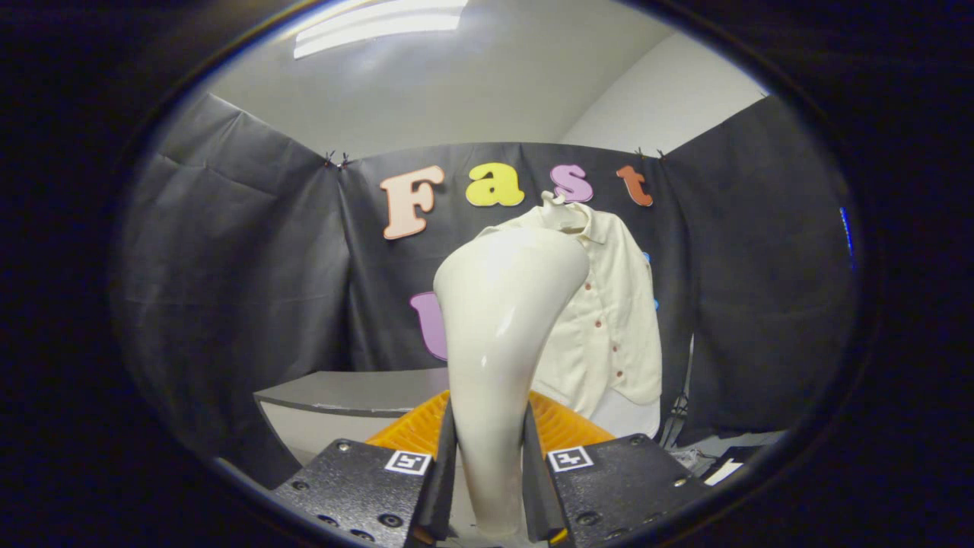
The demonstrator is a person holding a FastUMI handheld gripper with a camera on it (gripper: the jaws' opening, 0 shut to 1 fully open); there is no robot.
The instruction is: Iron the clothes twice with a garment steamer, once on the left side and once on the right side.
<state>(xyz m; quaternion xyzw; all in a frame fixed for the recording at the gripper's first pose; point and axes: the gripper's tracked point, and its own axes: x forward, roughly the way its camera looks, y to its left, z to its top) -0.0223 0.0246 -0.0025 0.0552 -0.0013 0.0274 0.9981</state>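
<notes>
A glossy cream garment steamer point(498, 335) stands upright between my fingers, its narrow handle pressed from both sides and its broad head flaring upward. My gripper point(488, 464) is shut on that handle. Beyond the steamer a cream button-up shirt point(609, 320) with a row of small reddish buttons hangs against the black cloth wall; the steamer head hides the shirt's left half. The head is near the shirt's collar and left shoulder, though whether it touches the cloth I cannot tell.
A grey table point(350, 392) lies below and to the left of the shirt. An orange ribbed object point(559, 426) sits just behind the fingers. Some cables and white items point(708, 460) lie low on the right.
</notes>
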